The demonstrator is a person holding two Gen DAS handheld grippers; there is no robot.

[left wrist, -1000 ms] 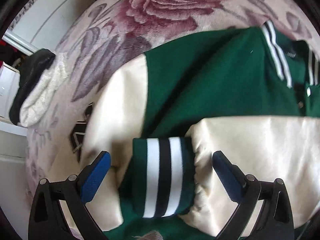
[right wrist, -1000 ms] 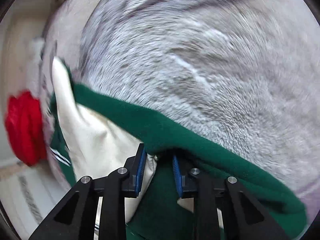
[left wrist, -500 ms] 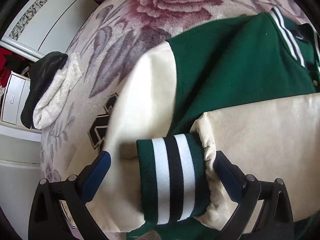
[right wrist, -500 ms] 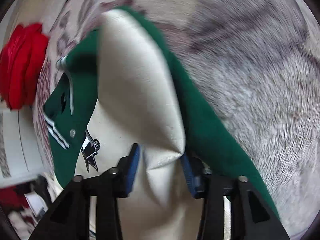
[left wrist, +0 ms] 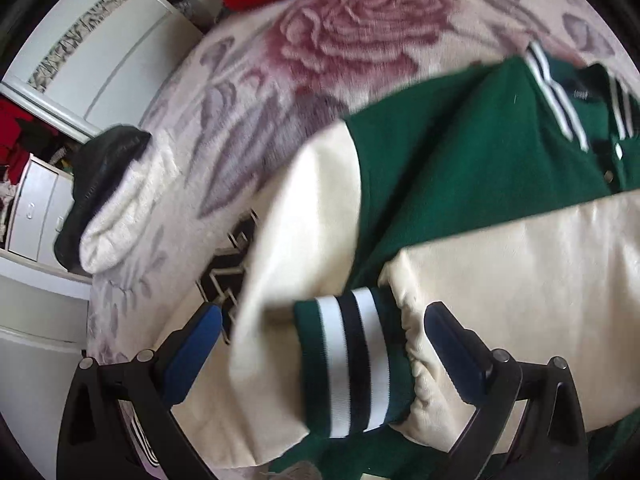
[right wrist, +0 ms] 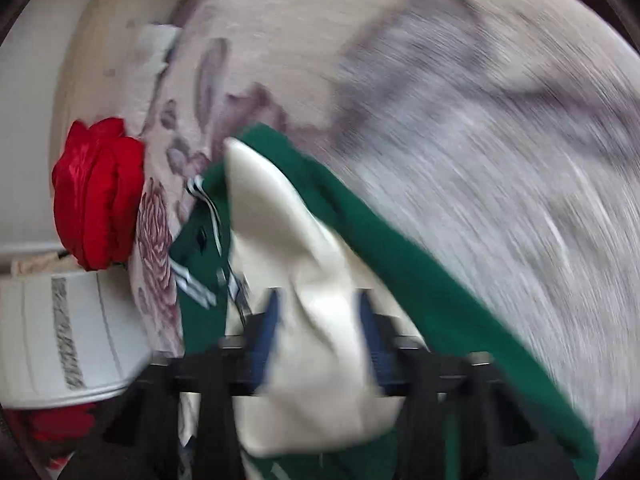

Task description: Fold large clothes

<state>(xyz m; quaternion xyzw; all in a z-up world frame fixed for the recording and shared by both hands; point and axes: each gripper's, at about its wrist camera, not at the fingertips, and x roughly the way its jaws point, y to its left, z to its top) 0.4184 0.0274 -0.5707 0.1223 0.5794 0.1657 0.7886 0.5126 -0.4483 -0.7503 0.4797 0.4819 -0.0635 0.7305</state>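
Right gripper (right wrist: 316, 336) jaws closing on the cream sleeve (right wrist: 296, 248) of the green wool varsity jacket (left wrist: 472, 152) on the rose-print blanket (left wrist: 352, 28) should carry it across smoothly, left gripper (left wrist: 320, 344) gaping near the striped cuff (left wrist: 352, 360).

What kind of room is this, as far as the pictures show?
Most likely a bedroom. The green and cream jacket lies on a plush rose-patterned blanket that looks like bedding, a white wardrobe stands beside it, and a drawer unit is nearby.
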